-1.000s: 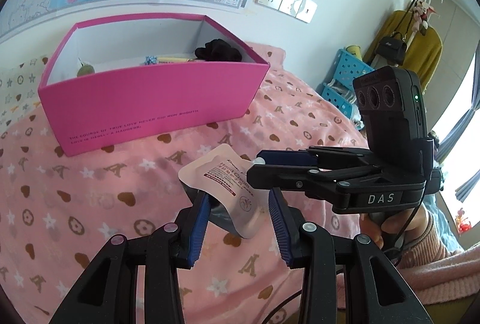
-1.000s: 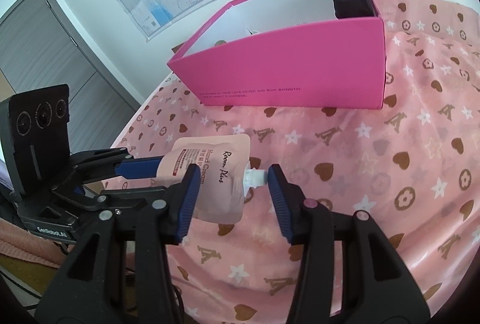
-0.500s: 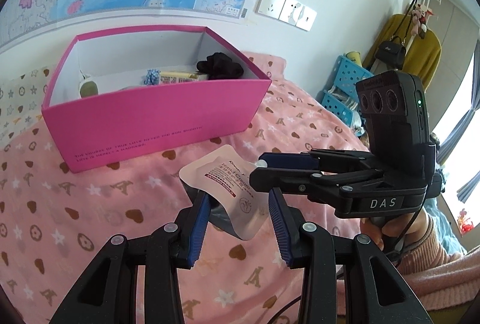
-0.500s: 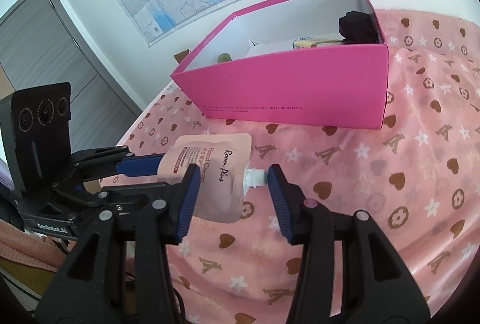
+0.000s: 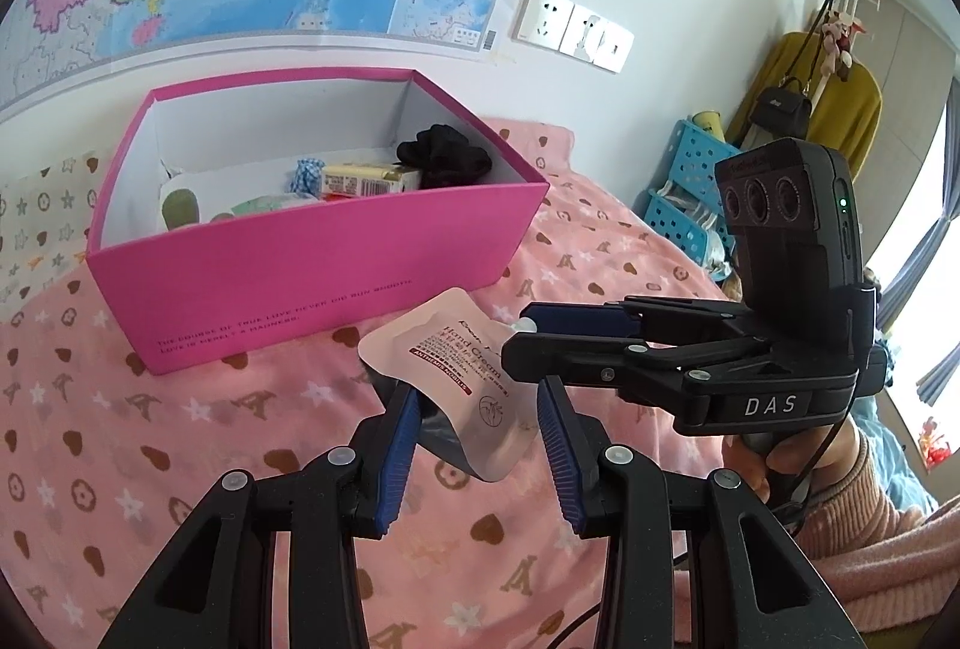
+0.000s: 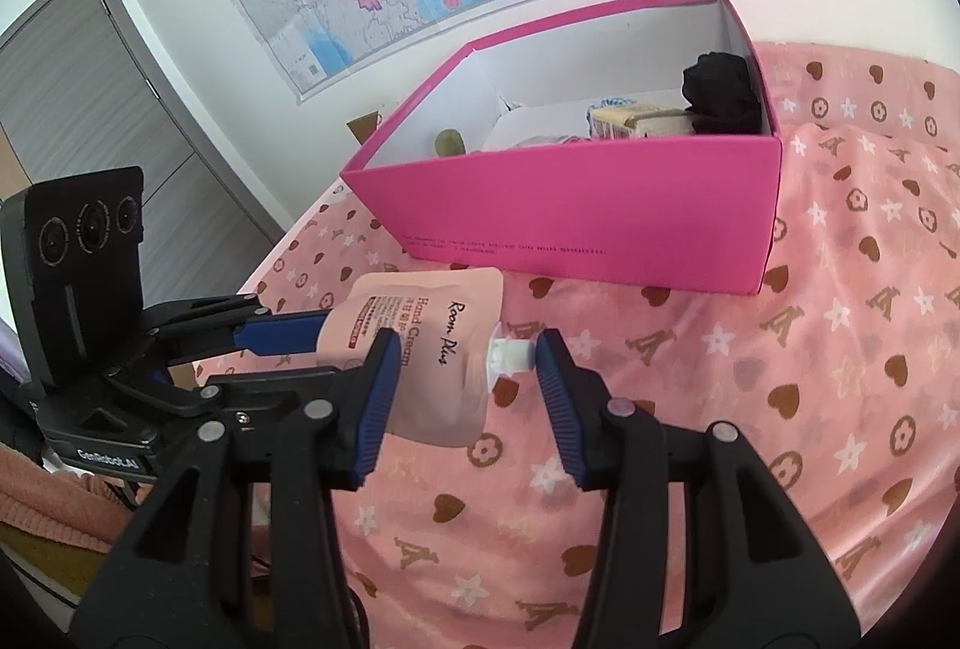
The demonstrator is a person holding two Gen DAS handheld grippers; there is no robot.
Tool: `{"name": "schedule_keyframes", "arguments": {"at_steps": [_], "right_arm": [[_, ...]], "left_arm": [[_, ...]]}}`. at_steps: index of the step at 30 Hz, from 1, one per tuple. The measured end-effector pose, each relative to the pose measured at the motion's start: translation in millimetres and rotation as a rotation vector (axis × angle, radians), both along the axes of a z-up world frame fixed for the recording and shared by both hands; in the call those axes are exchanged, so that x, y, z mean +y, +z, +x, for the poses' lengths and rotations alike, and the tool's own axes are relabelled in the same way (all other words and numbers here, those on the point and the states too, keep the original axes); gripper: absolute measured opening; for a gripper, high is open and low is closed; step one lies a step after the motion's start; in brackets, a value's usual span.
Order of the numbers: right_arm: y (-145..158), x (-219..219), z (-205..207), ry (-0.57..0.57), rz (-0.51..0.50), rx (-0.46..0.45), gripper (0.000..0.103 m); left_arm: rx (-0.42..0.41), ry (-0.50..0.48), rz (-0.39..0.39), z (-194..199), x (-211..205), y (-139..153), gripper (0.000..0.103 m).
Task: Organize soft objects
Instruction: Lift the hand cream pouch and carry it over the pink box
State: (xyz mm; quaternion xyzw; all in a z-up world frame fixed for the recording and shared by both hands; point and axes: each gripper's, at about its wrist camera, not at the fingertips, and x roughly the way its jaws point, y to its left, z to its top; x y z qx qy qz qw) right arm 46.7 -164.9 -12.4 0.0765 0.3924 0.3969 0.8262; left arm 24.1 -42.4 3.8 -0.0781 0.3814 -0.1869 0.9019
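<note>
L claw [image 5: 474, 406] is clamped on the lower end of the hand-cream pouch [image 5: 447, 367], jaws nearly together w/ the soft body bulging between the pads. That keeps the pouch up off the bedspread [image 5: 180, 439], spout end pointing away towards the other claw. My guess: it's a two-handed carry so the floppy pack doesn't sag or swing.

R claw [image 6: 467, 349] straddles the spout end, jaws about half spread: one pad lies against the pouch's side, the other sits at the tip of the white cap [image 6: 509, 352]. Can't tell if it's really squeezing or just steadying. Behind it a hand [image 5: 798, 463] in a pink sleeve holds the grip.

Further R and beyond, the pink box [image 5: 324, 277] sits open on the bed, apart from the pouch. It already holds a black cloth bundle [image 5: 447, 156] plus small packs, so prob. the drop spot.

Vs. a sec ago: both claws keep the same hold on the pouch. The box now sits lower in both views, so more of its inside shows, i.e. the pair looks to have lifted a bit.
</note>
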Motion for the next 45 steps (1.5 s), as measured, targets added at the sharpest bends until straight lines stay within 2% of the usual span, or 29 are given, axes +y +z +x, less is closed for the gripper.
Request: {"name": "schedule_keyframes", "arguments": {"at_steps": [18,45], "right_arm": [[21.6,0.9,17.6,-0.01,0.01,-0.07,0.05],[40.5,2.1,47.4,-0.013,0.011,-0.112,0.05]], "left_arm": [[-0.029,0.012,0.002,26.7,9.9,14.0,0.039],[-0.054,0.038,0.015,56.2,13.1,25.1,0.039]]}}
